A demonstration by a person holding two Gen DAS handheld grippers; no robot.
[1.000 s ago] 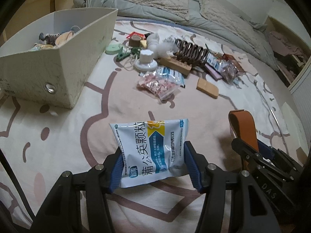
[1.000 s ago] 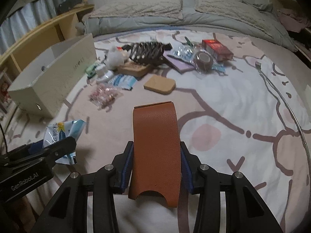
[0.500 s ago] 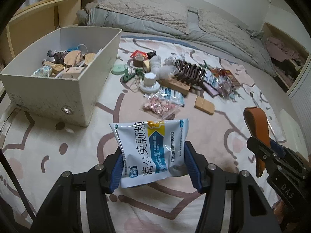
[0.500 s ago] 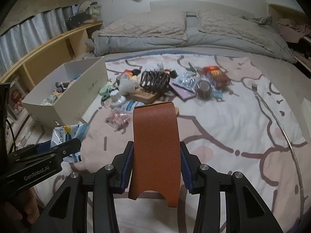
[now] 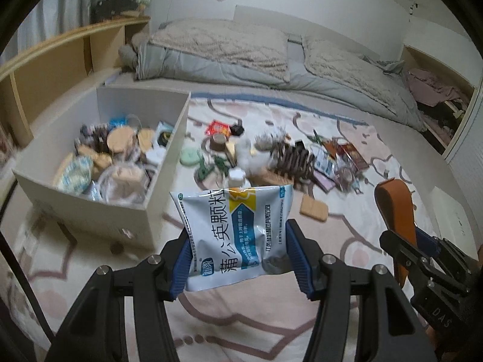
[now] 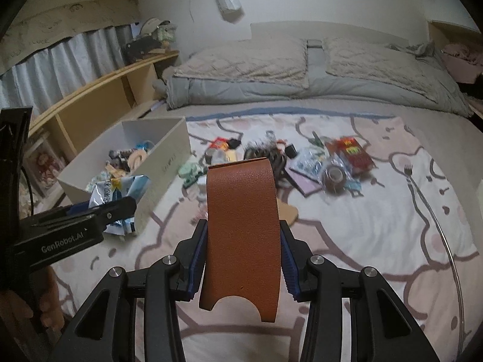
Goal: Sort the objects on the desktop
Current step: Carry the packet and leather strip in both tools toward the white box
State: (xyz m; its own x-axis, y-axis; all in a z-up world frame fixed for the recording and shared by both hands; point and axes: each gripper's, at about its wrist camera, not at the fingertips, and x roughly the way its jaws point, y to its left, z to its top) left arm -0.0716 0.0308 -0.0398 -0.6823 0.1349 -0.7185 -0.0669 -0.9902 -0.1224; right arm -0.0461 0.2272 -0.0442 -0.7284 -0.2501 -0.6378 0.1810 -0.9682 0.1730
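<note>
My left gripper (image 5: pixel 238 259) is shut on a white and blue medicine sachet (image 5: pixel 235 235) and holds it in the air, near the front right corner of a white storage box (image 5: pixel 90 211). The sachet also shows in the right wrist view (image 6: pixel 117 193). My right gripper (image 6: pixel 243 262) is shut on a brown leather case (image 6: pixel 241 235), held upright above the bed cover. The case also shows in the left wrist view (image 5: pixel 395 205), to the right of the sachet. The box (image 6: pixel 169 157) holds several sorted items.
A pile of loose objects (image 5: pixel 271 157) lies on the patterned bed cover (image 5: pixel 347 235): tape roll, green items, a coiled dark rack, a red packet (image 6: pixel 350 150), a tan pad (image 5: pixel 314 211). Folded quilts (image 6: pixel 302 75) lie behind. Wooden shelves (image 6: pixel 90 96) stand at the left.
Both grippers have risen and pulled back with their loads. The left gripper has swung toward the box, whose inside now shows.
</note>
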